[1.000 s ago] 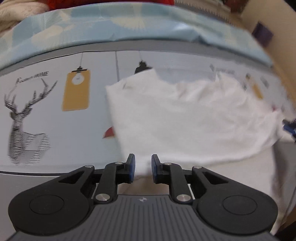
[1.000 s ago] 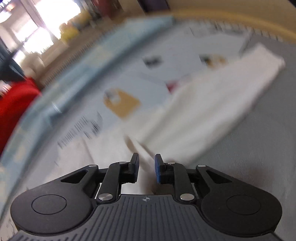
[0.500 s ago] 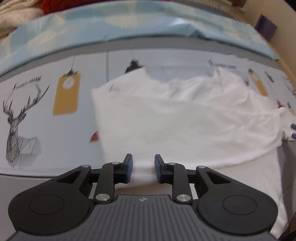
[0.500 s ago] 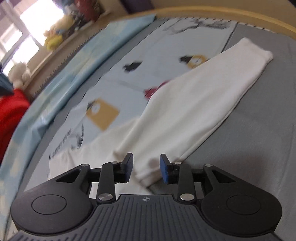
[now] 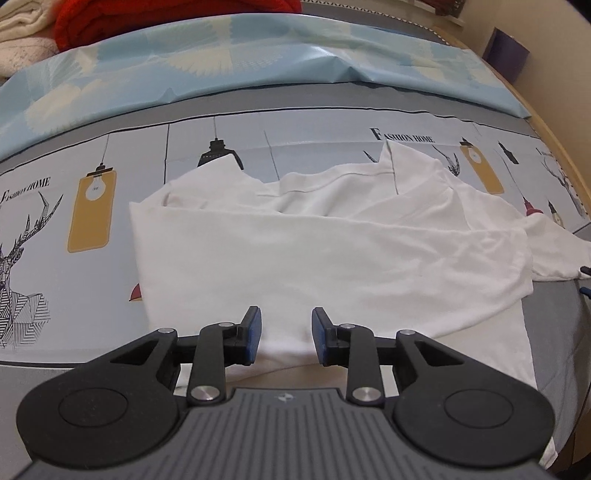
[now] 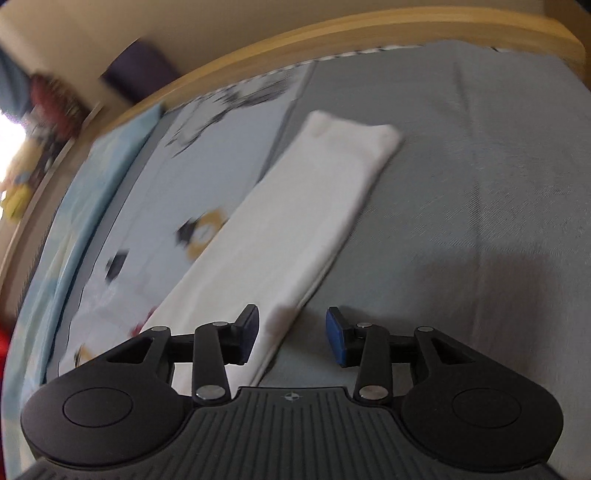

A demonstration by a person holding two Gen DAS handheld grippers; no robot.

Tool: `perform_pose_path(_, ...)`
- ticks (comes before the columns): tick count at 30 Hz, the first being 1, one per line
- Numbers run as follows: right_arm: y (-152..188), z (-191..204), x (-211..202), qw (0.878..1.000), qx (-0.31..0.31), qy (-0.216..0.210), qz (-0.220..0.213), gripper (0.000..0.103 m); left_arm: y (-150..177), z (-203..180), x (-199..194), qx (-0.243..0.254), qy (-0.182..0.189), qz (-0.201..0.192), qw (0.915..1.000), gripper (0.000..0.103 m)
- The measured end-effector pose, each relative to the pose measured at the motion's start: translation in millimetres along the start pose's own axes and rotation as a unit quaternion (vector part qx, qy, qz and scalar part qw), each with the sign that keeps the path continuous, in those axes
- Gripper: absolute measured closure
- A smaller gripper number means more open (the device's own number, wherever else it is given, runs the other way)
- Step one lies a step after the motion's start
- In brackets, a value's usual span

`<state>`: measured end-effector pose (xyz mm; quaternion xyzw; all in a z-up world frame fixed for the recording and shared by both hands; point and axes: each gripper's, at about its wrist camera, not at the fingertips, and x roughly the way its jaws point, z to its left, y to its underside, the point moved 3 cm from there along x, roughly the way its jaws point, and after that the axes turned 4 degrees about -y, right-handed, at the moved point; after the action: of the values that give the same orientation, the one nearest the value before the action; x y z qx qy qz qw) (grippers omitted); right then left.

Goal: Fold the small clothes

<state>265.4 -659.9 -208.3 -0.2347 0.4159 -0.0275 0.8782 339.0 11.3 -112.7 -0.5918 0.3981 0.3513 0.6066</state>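
A white cotton long-sleeved shirt (image 5: 332, 258) lies spread across a grey-and-pale-blue printed bed sheet (image 5: 92, 258) patterned with deer, hanging lamps and the words "Fashion Home". In the left wrist view, the shirt's lower half is folded up over its body, the collar edge showing beyond the fold, and its near edge reaches between the fingers of the left gripper (image 5: 286, 339). That black gripper with blue pads stands spread apart, holding nothing, low over the near edge of the cloth. A light blue quilt with pale fan shapes (image 5: 258, 55) runs along the far side of the sheet, with a red blanket (image 5: 166, 18) and a cream knitted throw (image 5: 22, 33) bunched behind it. In the right wrist view, which is somewhat blurred, one long white sleeve (image 6: 295, 229) stretches flat and straight away from the camera, lying partly on the printed panel and partly on plain grey fabric. The right gripper (image 6: 291, 339) is likewise spread wide, gripping nothing, the sleeve's near edge running between its fingers closer to the left one. A curved wooden bed frame (image 6: 369, 40) borders the mattress beyond.
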Motion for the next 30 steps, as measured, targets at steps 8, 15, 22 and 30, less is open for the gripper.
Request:
perform_pose_path(8, -17, -13, 16, 0.997, 0.042, -0.034, -0.047, 0.074, 2, 5, 1, 0.001, 0.000, 0.002, 1.0000, 0.070)
perform_pose_path(15, 1, 76, -32, 0.983, -0.103, -0.015, -0.153, 0.099, 0, 28, -9, -0.026, -0.006, -0.010, 0.9996, 0.070)
perform_pose_path(22, 174, 250, -131, 0.833, -0.431, -0.336, -0.080, 0.099, -2, 56, -22, -0.071, -0.010, -0.022, 0.9972, 0.070)
perform_pose_path(30, 358, 255, -140, 0.695, -0.585, -0.350, 0.229, 0.096, -2, 85, -37, -0.136, 0.011, -0.033, 0.9901, 0.070)
